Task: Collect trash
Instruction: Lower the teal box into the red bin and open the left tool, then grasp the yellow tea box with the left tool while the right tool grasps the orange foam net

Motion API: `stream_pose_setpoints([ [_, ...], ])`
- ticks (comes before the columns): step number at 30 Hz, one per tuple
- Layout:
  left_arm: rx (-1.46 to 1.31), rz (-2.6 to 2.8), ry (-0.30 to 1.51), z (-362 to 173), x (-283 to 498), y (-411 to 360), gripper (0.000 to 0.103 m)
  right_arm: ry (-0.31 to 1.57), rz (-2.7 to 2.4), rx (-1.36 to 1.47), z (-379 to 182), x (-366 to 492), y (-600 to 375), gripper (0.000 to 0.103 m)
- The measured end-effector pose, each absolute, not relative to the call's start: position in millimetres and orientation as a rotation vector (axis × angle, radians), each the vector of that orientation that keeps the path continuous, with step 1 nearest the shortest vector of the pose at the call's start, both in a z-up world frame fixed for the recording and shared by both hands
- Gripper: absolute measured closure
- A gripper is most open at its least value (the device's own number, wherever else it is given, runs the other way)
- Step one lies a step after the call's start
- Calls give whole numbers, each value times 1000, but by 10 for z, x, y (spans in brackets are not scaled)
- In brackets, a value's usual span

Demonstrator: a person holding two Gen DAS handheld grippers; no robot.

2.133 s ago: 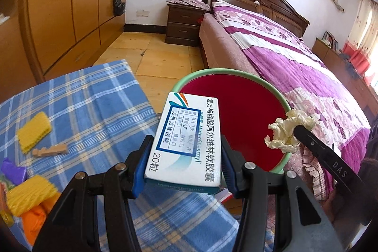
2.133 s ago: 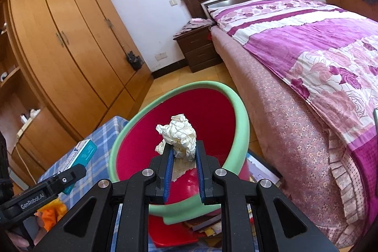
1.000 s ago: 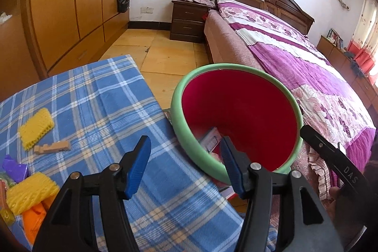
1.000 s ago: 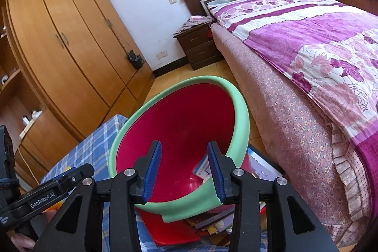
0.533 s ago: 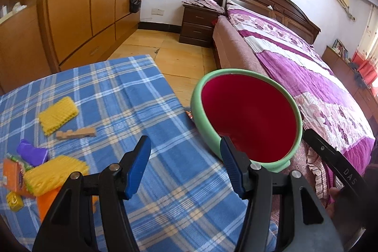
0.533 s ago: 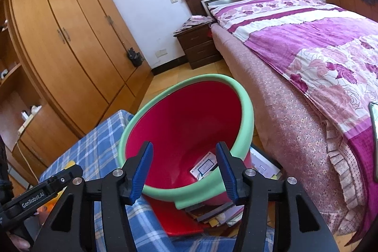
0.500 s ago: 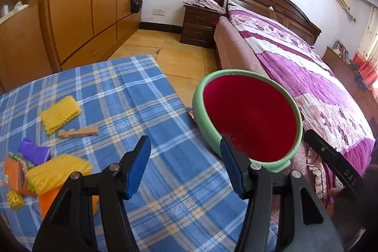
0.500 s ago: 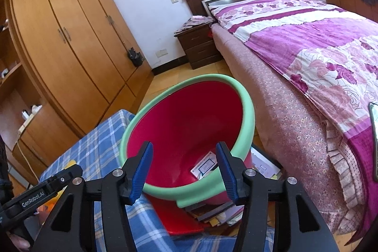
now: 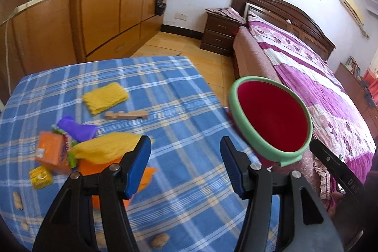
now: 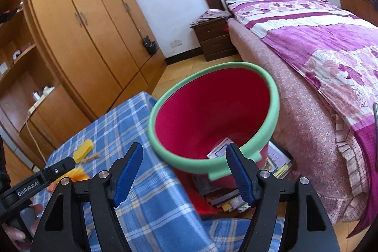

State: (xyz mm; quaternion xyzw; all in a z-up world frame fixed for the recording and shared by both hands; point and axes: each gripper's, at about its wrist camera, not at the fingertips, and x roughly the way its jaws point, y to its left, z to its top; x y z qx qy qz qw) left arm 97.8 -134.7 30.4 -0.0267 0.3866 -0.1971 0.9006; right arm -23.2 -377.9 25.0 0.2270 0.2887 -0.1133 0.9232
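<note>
Blue plaid cloth (image 9: 179, 110) carries scattered trash beside the red bin (image 9: 271, 119); bed (image 10: 330, 44) and wardrobe (image 10: 78, 23) behind; left gripper (image 9: 185, 167) and right gripper (image 10: 184, 171) gape wide, empty

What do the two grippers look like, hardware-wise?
Both match: the left gripper and right gripper have matte black, angular plastic arms with triangular cut-outs and silver screw heads at the joints. Each finger ends in a ribbed blue pad. The left gripper's side reads "GenRobot.AI" in white, seen from the right wrist view; the right one's side shows "DAS". No cables or sleeves visible.
</note>
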Motion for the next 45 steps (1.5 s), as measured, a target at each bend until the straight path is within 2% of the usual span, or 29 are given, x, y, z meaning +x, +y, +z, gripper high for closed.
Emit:
stream_pose_setpoints([
  [14, -120, -243, 788, 226, 853, -372, 42, 646, -160, 423, 207, -192, -3277, 29],
  [23, -117, -112, 828, -22, 871, 223, 41, 694, -108, 379, 148, -90, -2967, 29],
  [45, -61, -86, 934, -501, 1277, 529, 41, 765, -66, 305, 64, 77, -2601, 29],
])
